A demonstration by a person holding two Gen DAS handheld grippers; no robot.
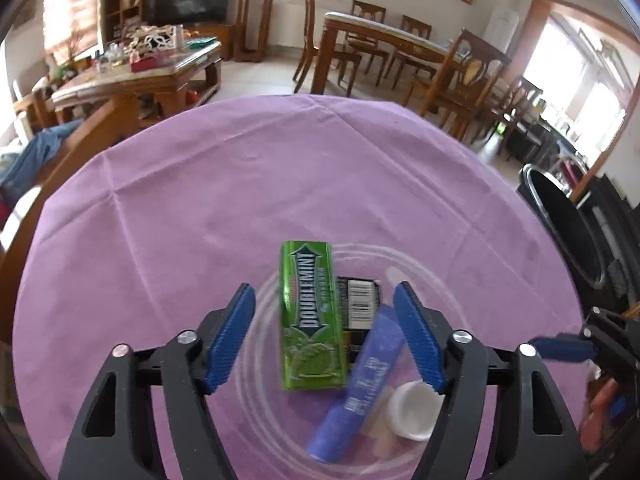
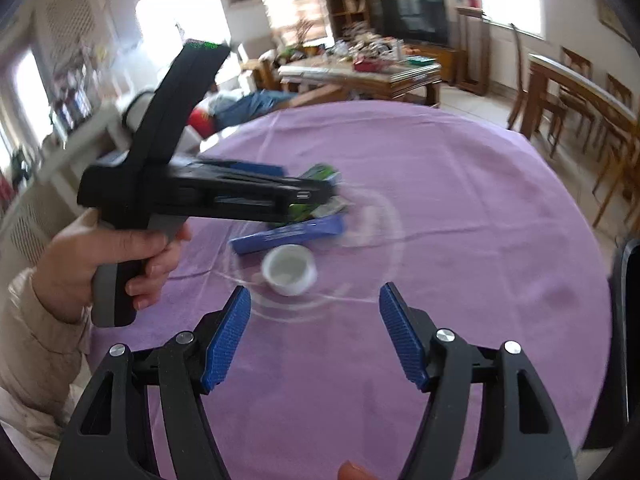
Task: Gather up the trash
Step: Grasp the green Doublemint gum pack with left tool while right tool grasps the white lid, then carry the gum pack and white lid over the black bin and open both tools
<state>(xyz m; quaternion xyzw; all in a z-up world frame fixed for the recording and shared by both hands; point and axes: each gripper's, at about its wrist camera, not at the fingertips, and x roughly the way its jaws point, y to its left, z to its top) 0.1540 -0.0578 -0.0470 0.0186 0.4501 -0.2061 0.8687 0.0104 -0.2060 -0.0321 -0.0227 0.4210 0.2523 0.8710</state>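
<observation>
Nothing looks collected yet: both the left hand-held gripper [image 1: 324, 332] and right hand-held gripper [image 2: 314, 330] gape empty above the clear plate [image 1: 436, 276] of trash near the counter's [image 1: 200, 200] near edge.

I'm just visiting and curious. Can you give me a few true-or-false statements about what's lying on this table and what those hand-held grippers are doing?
1. The green Doublemint gum pack lies in a clear glass dish. True.
2. The tablecloth is blue. False: it is purple.
3. The left hand-held gripper is clamped on the gum pack. False: its jaws stand open around it.
4. A white cap sits in the dish. True.
5. The right hand-held gripper holds nothing. True.
</observation>
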